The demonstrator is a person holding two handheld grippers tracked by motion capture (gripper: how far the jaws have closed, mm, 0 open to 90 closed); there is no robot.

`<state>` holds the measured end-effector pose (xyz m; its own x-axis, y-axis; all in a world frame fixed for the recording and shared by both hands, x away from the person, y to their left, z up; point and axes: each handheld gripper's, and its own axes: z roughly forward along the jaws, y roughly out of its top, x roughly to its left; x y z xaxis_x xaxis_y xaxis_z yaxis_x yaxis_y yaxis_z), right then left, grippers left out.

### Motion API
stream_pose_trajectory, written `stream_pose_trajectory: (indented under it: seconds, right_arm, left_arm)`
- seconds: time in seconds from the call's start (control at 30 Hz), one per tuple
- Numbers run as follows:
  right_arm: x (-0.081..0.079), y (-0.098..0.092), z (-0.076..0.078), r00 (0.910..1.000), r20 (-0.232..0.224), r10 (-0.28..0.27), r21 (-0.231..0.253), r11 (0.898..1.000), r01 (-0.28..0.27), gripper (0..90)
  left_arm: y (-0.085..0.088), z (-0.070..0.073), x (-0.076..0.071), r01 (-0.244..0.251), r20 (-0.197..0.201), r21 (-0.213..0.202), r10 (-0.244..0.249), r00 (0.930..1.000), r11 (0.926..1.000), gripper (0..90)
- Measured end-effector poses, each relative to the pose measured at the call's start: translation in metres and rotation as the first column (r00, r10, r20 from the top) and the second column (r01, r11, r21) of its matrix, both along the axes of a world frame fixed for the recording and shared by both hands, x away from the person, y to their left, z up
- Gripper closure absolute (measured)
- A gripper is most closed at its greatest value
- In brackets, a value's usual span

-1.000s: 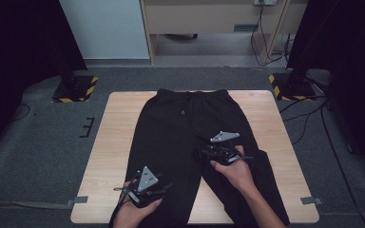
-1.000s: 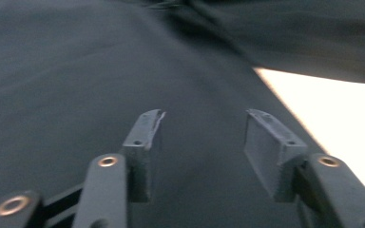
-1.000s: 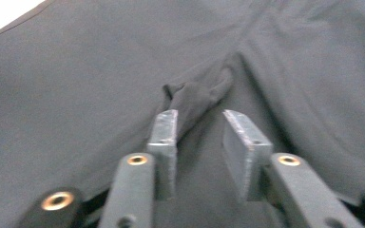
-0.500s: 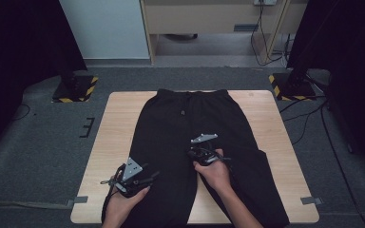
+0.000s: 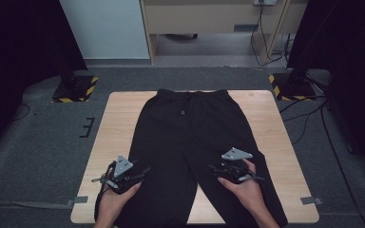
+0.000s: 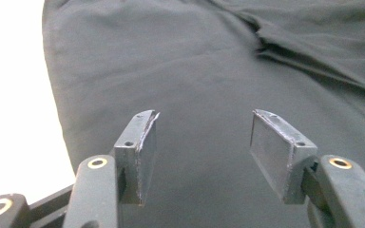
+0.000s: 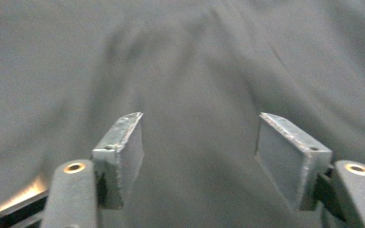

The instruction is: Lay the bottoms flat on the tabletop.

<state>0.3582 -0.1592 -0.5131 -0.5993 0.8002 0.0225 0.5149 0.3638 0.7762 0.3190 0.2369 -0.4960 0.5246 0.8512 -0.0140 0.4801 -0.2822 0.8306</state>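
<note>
Trousers: a pair of black trousers (image 5: 190, 142) lies flat on the light wooden desk (image 5: 119, 123), waistband at the far edge, the two legs running toward the person and spreading apart near the front edge.
Waistband: a drawstring (image 5: 183, 112) shows at the middle of the far end of the trousers.
Left leg of the garment: it runs toward the near left of the desk; its outer edge lies just beside the left gripper (image 5: 140, 173).
Right leg of the garment: it reaches the near right part of the desk and passes under the right gripper (image 5: 215, 169).
Left gripper: held in the left hand (image 5: 116, 197) low over the near left part of the desk, at the outer side of the left trouser leg, pointing inward across the cloth.
Left fingers: released; in the left gripper view they (image 6: 140, 152) stand apart over the dark cloth with nothing pinched between them, and they have just been opening a little further.
Right gripper: held in the right hand (image 5: 244, 187) over the right trouser leg, pointing inward toward the gap between the legs.
Right fingers: released; in the right gripper view they (image 7: 123, 152) stand wide over slightly blurred black cloth, gripping nothing, having just been opening.
Bare desk: a wedge of wood (image 5: 202, 209) shows between the two legs at the near edge.
</note>
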Motion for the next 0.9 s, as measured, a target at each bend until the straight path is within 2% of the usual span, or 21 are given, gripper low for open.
stream_pose_trajectory:
  seconds: [0.1,0.17,0.23,0.27,0.5,0.6,0.67,0.73,0.8,0.9]
  right_arm:
    - [-0.007,-0.015,-0.012,0.9995,0.001,-0.031,-0.008,0.999,0.031,29.3]
    - [-0.008,-0.019,-0.019,0.9987,-0.023,-0.046,-0.015,0.999,0.046,28.5]
    - [-0.009,-0.018,-0.023,0.9979,-0.038,-0.053,-0.022,0.998,0.053,28.2]
    - [-0.010,-0.015,-0.023,0.9979,-0.032,-0.056,-0.037,0.998,0.055,28.3]
    - [-0.026,-0.005,-0.023,0.9929,-0.028,-0.116,-0.039,0.993,0.115,28.3]
    - [-0.035,0.002,-0.023,0.9924,-0.029,-0.120,-0.040,0.992,0.118,27.5]
    - [-0.038,0.007,-0.023,0.9948,-0.033,-0.096,-0.038,0.995,0.095,24.1]
    - [-0.038,0.006,-0.020,0.9965,-0.053,-0.064,-0.023,0.998,0.063,21.4]
    - [-0.034,-0.002,-0.012,0.9981,-0.031,-0.054,-0.014,0.998,0.053,17.4]
    - [-0.020,-0.030,0.005,0.9981,-0.007,-0.062,0.015,0.998,0.062,9.9]
  left_arm:
    - [0.007,-0.002,0.002,-0.019,-0.006,-0.008,0.019,0.9998,0.9998,40.3]
    - [0.011,-0.002,0.003,-0.033,-0.013,-0.015,0.033,0.9994,0.9993,39.4]
    - [0.015,-0.002,0.003,-0.037,-0.014,-0.020,0.037,0.9992,0.9991,39.0]
    - [0.017,-0.002,0.003,-0.039,-0.012,-0.022,0.039,0.9992,0.9990,38.9]
    - [0.027,0.001,0.006,-0.057,-0.011,-0.040,0.056,0.9983,0.9976,37.1]
    - [0.030,0.001,0.009,-0.062,-0.018,-0.042,0.061,0.9980,0.9972,35.7]
    - [0.031,0.003,0.010,-0.058,-0.021,-0.041,0.058,0.9981,0.9974,35.2]
    - [0.033,0.005,0.013,-0.041,-0.025,-0.031,0.040,0.9989,0.9987,33.5]
    - [0.035,0.007,0.018,-0.028,-0.029,-0.009,0.028,0.9992,0.9996,29.8]
    - [0.041,0.009,0.032,-0.008,-0.062,0.027,0.010,0.9980,0.9996,21.9]
